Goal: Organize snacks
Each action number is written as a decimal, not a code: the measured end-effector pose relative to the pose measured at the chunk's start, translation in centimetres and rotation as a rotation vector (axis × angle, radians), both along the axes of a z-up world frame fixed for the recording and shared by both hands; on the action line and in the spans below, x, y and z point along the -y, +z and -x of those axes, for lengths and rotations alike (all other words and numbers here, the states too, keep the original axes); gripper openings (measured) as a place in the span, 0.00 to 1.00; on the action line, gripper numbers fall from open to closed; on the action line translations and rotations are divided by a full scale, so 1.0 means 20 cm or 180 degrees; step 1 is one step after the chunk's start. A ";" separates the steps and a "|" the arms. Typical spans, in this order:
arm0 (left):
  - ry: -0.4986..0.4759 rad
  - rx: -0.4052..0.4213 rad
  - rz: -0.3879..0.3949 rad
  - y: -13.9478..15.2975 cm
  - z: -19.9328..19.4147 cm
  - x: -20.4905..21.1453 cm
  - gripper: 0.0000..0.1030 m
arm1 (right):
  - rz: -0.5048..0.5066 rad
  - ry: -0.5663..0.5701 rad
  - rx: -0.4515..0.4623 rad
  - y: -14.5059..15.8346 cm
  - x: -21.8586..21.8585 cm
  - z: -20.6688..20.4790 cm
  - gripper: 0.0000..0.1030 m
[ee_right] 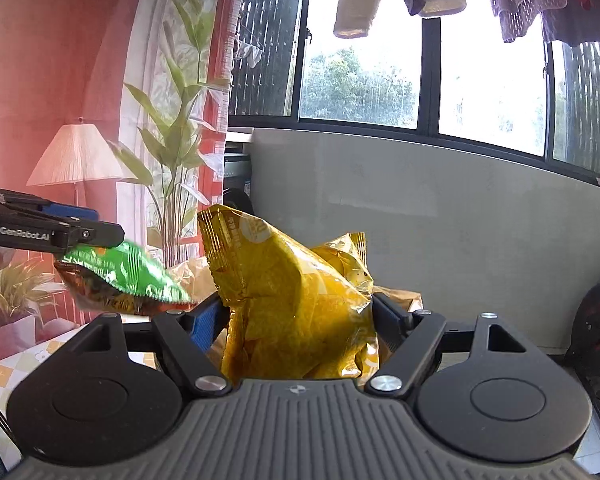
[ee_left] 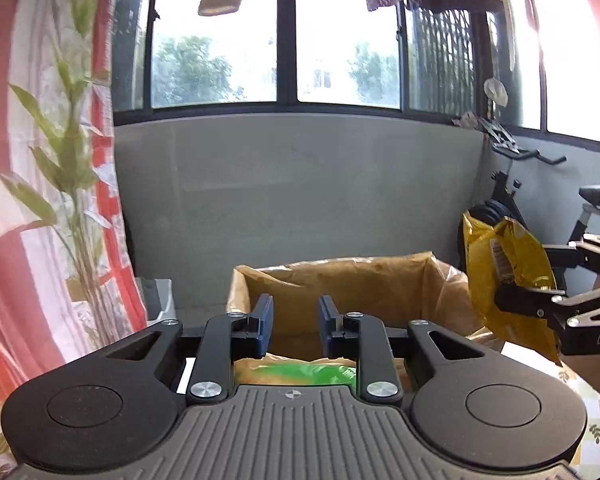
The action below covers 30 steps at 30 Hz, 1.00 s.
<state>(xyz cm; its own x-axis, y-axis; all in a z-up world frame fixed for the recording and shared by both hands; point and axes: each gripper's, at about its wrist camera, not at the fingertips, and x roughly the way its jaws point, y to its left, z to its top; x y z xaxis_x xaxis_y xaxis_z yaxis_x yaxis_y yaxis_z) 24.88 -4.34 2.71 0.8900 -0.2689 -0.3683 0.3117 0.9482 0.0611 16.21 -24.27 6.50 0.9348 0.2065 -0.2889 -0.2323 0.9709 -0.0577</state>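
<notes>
Two bags up beside the lined box (ee_left: 340,280): my right hand-held gripper (ee_right: 296,312) clamps the yellow bag (ee_right: 292,300) mid-body, left hand-held gripper (ee_right: 88,236) pinches the green bag (ee_right: 132,272) edge. Both light, crinkly, slippery.

Both fisheye cameras are riding just behind their own fingers, looking slightly downward toward the window wall (ee_left: 292,184); the left view is sitting close over the paper-lined box (ee_left: 340,280), the right view is peering from beside it, and each is catching the other gripper at its edge
</notes>
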 end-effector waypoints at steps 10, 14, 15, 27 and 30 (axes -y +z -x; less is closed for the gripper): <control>0.0106 -0.0443 0.0357 -0.23 -0.06 -0.27 0.74 | 0.0005 -0.0001 -0.0004 -0.05 -0.04 -0.06 0.76; 0.0143 -0.0612 0.0525 -0.25 0.00 -0.44 0.80 | -0.0126 -0.0055 0.0060 -0.05 -0.06 0.04 0.76; 0.0152 -0.0697 0.0558 -0.26 0.00 -0.46 0.81 | -0.0152 -0.0076 0.0068 -0.07 -0.07 0.07 0.76; 0.0331 -0.1101 0.0643 -0.53 0.10 -0.48 0.86 | -0.0196 -0.0183 -0.0267 -0.24 -0.14 0.26 0.76; 0.0319 -0.0974 0.0344 -0.53 0.12 -0.47 0.86 | -0.0258 -0.0212 -0.0381 -0.29 -0.13 0.27 0.76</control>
<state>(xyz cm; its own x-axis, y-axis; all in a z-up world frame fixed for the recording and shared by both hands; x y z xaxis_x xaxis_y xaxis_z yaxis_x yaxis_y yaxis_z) 22.53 4.98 -7.98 0.7666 -0.2376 -0.5965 0.2049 0.9710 -0.1235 10.85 -21.64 0.71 0.9071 0.1724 -0.3841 -0.1678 0.9848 0.0457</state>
